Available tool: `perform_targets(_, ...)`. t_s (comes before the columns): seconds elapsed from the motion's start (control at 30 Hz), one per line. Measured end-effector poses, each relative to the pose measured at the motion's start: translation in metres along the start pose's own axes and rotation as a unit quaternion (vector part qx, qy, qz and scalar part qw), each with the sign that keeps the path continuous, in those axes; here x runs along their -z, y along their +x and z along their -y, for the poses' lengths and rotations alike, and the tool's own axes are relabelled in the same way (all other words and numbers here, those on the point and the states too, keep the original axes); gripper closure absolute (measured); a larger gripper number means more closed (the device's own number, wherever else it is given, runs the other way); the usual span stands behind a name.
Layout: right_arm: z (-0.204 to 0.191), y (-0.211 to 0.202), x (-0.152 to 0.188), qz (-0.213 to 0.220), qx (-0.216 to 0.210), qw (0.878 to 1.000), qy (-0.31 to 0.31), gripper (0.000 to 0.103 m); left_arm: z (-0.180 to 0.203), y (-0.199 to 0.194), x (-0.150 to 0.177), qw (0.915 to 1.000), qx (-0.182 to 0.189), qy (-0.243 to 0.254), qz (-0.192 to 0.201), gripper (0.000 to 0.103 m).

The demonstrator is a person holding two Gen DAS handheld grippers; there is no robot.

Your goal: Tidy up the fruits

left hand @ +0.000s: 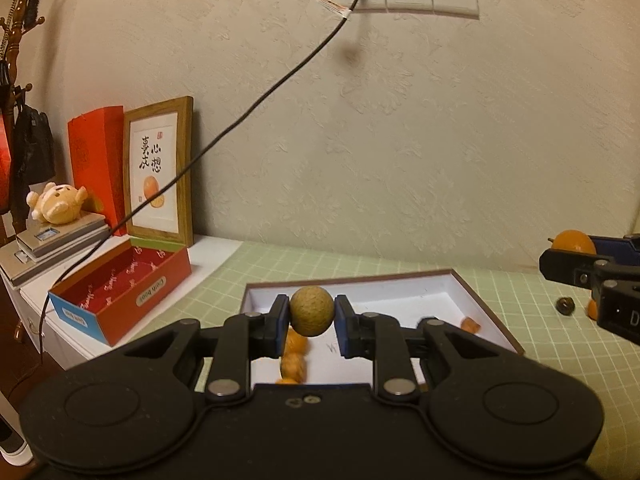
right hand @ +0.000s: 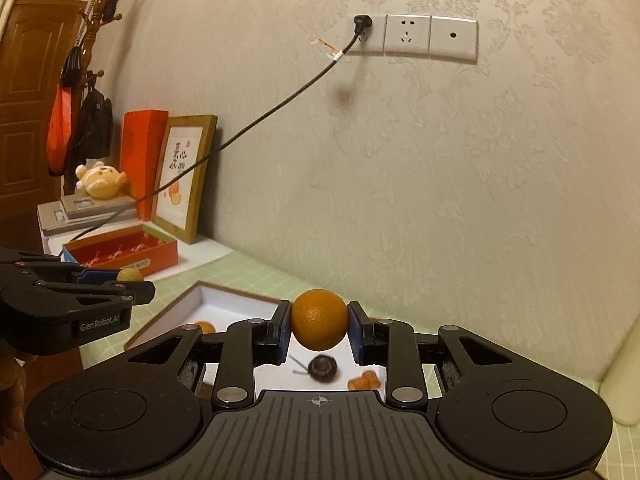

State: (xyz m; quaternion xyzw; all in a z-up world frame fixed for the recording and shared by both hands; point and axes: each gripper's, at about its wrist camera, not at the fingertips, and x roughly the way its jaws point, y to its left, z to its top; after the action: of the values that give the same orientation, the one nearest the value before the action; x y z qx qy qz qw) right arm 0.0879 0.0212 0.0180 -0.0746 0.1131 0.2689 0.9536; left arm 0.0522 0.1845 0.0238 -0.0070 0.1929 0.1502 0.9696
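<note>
— What do we have in front of us, biggest first?

— We see the green gridded mat [left hand: 460,292] covering the worktop up to the wall. On it lies the shallow white tray [left hand: 384,296] with a brown rim, its far edge toward the wall.

— And off the mat?

— At the worktop's left end we see the open red box [left hand: 120,280], with a framed picture [left hand: 158,172] leaning on the wall behind it.

— Our tools?

— Our left gripper [left hand: 312,312] is clamped on a tan round fruit [left hand: 312,310], held above the tray. Our right gripper [right hand: 319,320] is clamped on an orange [right hand: 319,319], held above the tray's right edge.

— Anything smaller?

— Orange pieces [left hand: 294,354] lie in the tray near its front edge, another piece [left hand: 470,325] near its right edge. A dark small fruit [left hand: 566,306] sits on the mat, just right of the tray.
</note>
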Motion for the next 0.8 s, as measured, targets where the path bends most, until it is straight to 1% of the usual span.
perform_targets(0.23,0.009,0.029,-0.009,-0.001,-0.006,1.0,0.003,0.073,-0.007,0.022,-0.011,0.9998,-0.012,-0.013,0.007,0.089)
perform_targets(0.37,0.015,0.045,-0.01,-0.006,-0.006,1.0,0.005,0.073,-0.008,0.035,-0.015,0.9998,-0.013,-0.012,0.007,0.089)
perform_targets(0.57,0.022,0.075,-0.009,-0.027,-0.01,1.0,0.005,0.073,-0.007,0.057,-0.018,0.9999,-0.011,-0.007,0.001,0.089)
perform_targets(0.8,0.028,0.108,-0.015,-0.04,-0.014,0.999,0.004,0.073,-0.008,0.081,-0.019,0.9998,-0.015,-0.004,-0.01,0.089)
